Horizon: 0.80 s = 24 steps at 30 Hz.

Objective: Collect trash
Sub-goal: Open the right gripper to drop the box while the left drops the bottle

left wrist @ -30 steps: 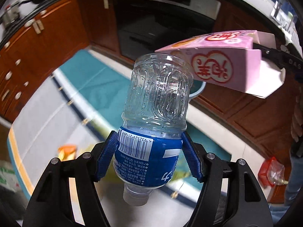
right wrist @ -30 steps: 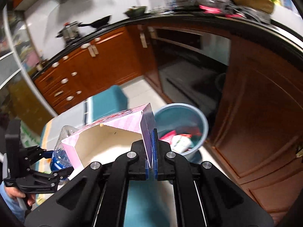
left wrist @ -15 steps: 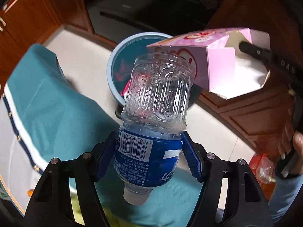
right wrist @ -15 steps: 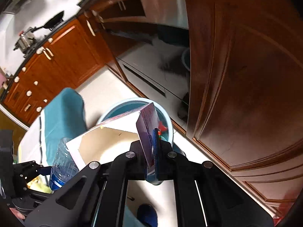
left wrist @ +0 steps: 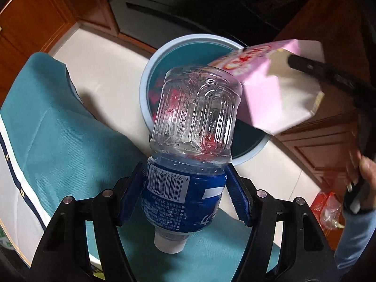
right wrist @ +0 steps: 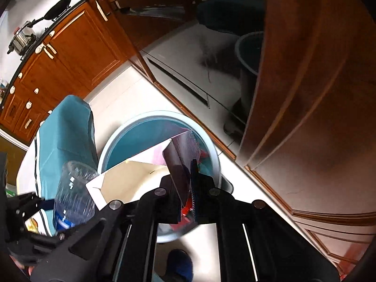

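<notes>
Blue-padded fingers of the left gripper are being pressed against both sides of a plastic bottle, which is being pinched at its blue label with the white cap pointing back toward the camera and the clear ribbed base pointing away. From the left wrist view, the bottle is being held above the near edge of a light blue trash bin, with red and pink scraps visible inside it through the clear plastic. On the right gripper, the fingers are being kept almost pressed together, with one flap of an open pink carton being pinched between them; a thin gap shows beside the flap. The carton is being held tilted over the bin, its open, pale inside facing the right wrist camera and its pink printed side being seen from the left wrist view, just beside the bottle's base. A teal cloth with a white and navy border is being seen spread beside the bin, and white floor is lying between them. Brown wooden cabinets are standing close behind the bin. A hand with a blue sleeve is being seen at the right edge of the left view, gripping the right tool.
</notes>
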Motion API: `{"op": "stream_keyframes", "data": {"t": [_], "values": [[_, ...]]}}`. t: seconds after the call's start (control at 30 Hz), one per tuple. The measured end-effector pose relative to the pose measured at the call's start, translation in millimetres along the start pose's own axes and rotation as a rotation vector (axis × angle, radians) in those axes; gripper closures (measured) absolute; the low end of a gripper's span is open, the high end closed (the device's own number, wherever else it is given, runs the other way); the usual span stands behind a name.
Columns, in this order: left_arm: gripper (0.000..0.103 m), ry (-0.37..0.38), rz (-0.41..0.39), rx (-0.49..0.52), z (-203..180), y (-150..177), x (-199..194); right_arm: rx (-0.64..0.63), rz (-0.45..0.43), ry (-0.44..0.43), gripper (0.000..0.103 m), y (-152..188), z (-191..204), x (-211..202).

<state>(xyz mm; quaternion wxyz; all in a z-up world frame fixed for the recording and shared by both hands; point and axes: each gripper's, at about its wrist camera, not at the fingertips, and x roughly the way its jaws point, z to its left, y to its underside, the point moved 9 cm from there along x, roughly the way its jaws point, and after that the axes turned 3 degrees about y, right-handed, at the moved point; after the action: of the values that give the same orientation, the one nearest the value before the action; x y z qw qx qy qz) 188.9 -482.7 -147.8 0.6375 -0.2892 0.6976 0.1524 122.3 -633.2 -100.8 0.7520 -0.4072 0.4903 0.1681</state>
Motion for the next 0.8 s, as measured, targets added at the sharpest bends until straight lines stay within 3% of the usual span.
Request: {"op": "stream_keyframes", "data": {"t": [0.1, 0.2, 0.23, 0.3, 0.57, 0.8], "values": [[0.034, 0.007, -0.01, -0.005, 3, -5, -6, 0.014, 0.02, -0.02, 0.096, -7, 5, 13], [0.034, 0.014, -0.027, -0.011, 7, -8, -12, 0.03, 0.042, -0.056, 0.087, -10, 11, 21], [0.034, 0.016, -0.03, -0.013, 7, -10, -13, 0.039, 0.052, -0.069, 0.059, -12, 13, 24], [0.034, 0.02, -0.031, -0.013, 7, -10, -12, 0.049, 0.042, -0.084, 0.023, -16, 14, 25], [0.034, 0.035, 0.007, 0.026, -4, -15, 12, 0.017, 0.034, -0.059, 0.02, -11, 9, 14], [0.034, 0.035, 0.064, 0.125, -33, -26, 39, 0.021, 0.029, -0.022, 0.02, -2, -5, 3]]}}
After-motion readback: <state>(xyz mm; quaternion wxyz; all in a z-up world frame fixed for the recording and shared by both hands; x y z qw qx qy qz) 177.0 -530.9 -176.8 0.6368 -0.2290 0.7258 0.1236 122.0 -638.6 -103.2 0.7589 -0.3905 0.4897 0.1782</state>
